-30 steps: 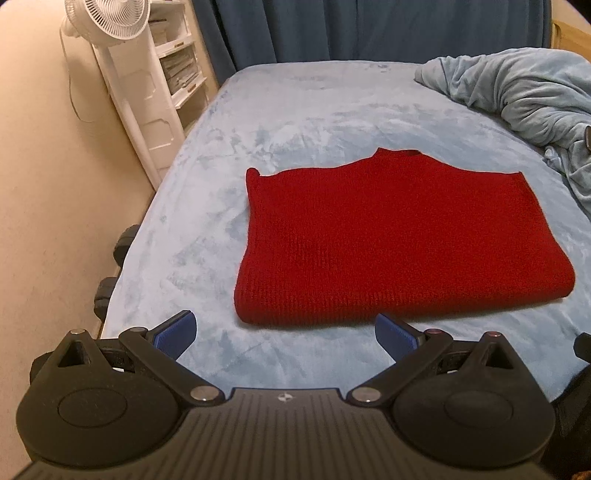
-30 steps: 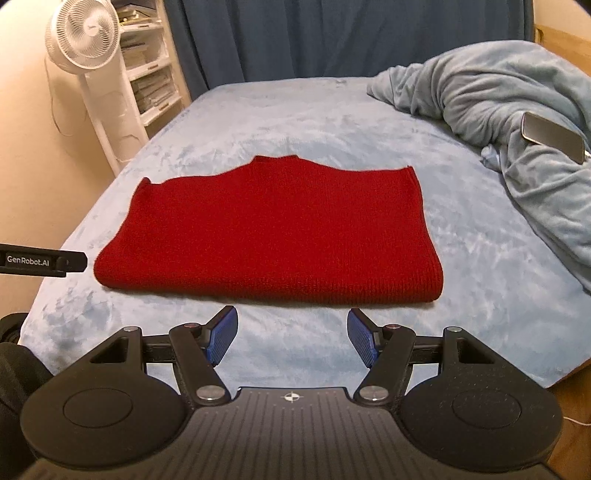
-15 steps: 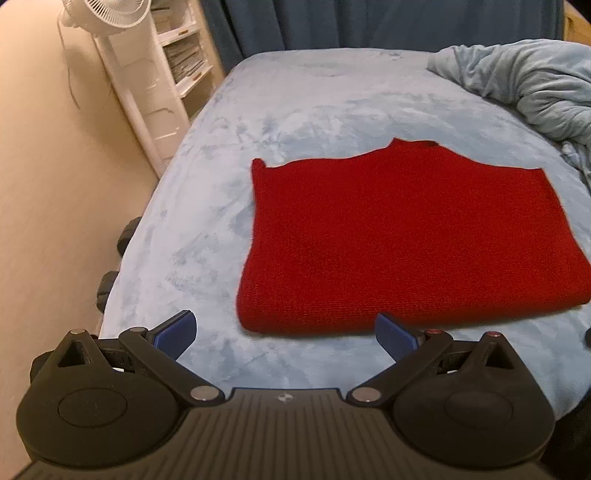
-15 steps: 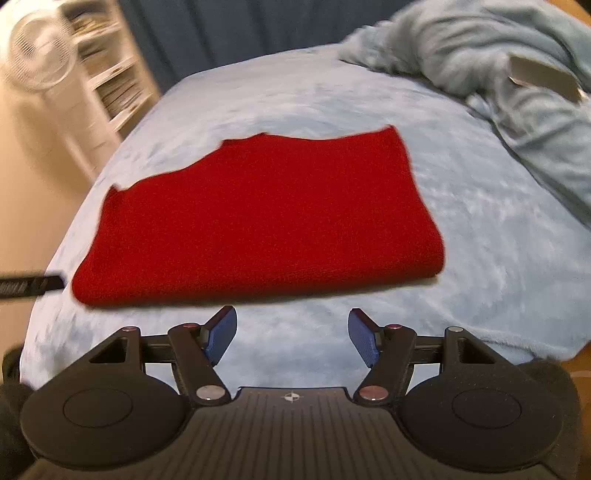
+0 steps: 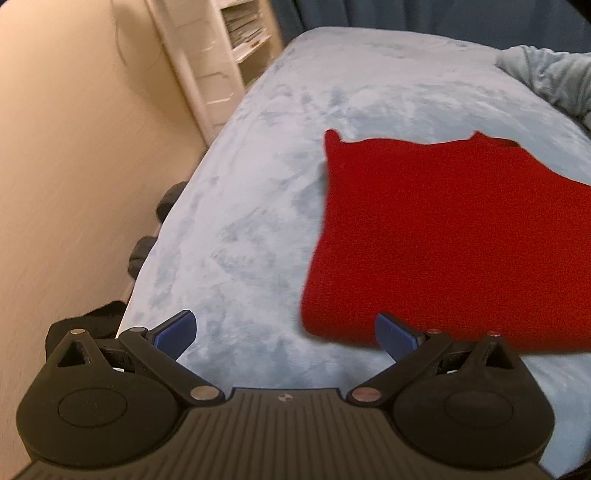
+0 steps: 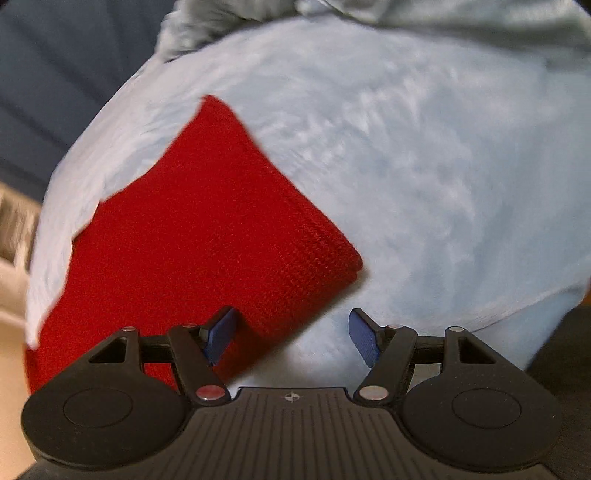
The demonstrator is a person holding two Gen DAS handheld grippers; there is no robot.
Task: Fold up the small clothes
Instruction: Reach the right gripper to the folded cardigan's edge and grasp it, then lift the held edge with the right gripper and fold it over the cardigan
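Observation:
A red knit sweater (image 5: 454, 236) lies folded flat on the pale blue bed cover (image 5: 251, 206). My left gripper (image 5: 286, 334) hovers open at the sweater's near left corner, its right pad over the red edge and its left pad over bare cover. In the right wrist view the red knit sweater (image 6: 192, 236) appears tilted, its near right corner pointing right. My right gripper (image 6: 293, 338) hangs low just before that corner, jaws opening, with the sweater's edge beside the left pad and nothing pinched.
A white shelf unit (image 5: 218, 55) stands by the bed's left side over beige floor (image 5: 66, 184). A crumpled grey-blue blanket (image 6: 388, 14) lies at the far right of the bed. Dark curtains (image 6: 48, 74) hang behind. Black castors (image 5: 170, 199) show under the bed's left edge.
Both grippers have dropped closer to the sweater's near corners. The right one has rolled strongly, so the sweater now looks tilted, and its jaws have widened slightly. The left one shifted leftward.

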